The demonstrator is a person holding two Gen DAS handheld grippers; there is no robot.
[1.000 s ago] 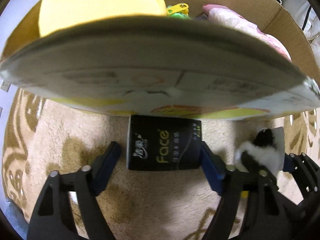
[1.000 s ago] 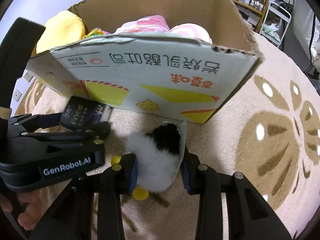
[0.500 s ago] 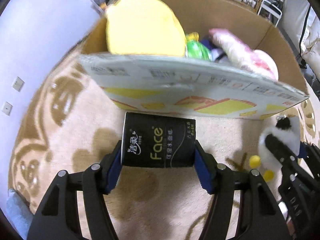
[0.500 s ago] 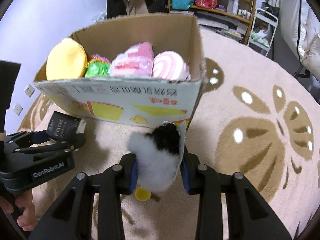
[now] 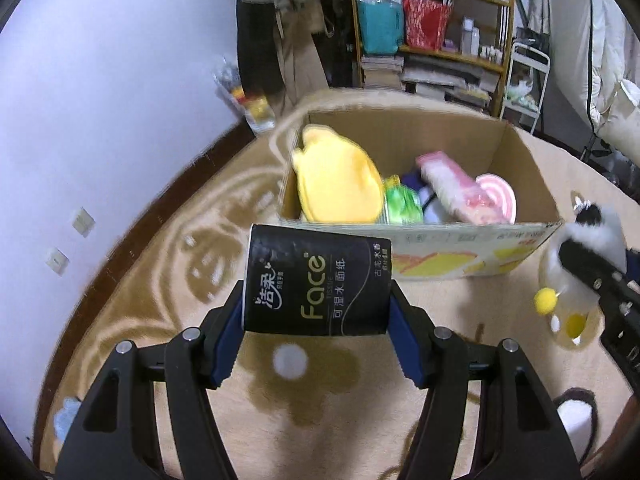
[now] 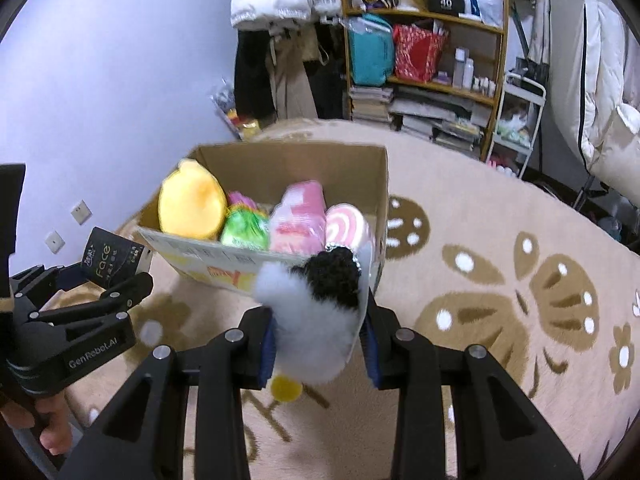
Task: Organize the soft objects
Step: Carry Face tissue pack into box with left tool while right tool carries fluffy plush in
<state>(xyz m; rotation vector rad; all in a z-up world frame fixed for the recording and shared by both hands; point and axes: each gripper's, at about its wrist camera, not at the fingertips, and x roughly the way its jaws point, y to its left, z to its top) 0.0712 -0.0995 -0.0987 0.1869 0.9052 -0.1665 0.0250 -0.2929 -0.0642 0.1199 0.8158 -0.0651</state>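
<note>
My left gripper is shut on a black tissue pack marked "Face", held above the rug in front of the cardboard box. My right gripper is shut on a white and black fluffy plush toy with yellow feet, also lifted near the box. The box holds a yellow plush, a green item, a pink plush and a pink swirl plush. The tissue pack shows in the right wrist view; the plush toy shows in the left wrist view.
A beige rug with brown flower patterns covers the floor. A wooden shelf with bags and books stands behind the box. Hanging clothes are at the back wall. White bedding is at the right. The purple wall is at the left.
Both grippers have risen well above the rug with their objects and now look down into the box. The left gripper closed on the tissue pack and lifted it.
</note>
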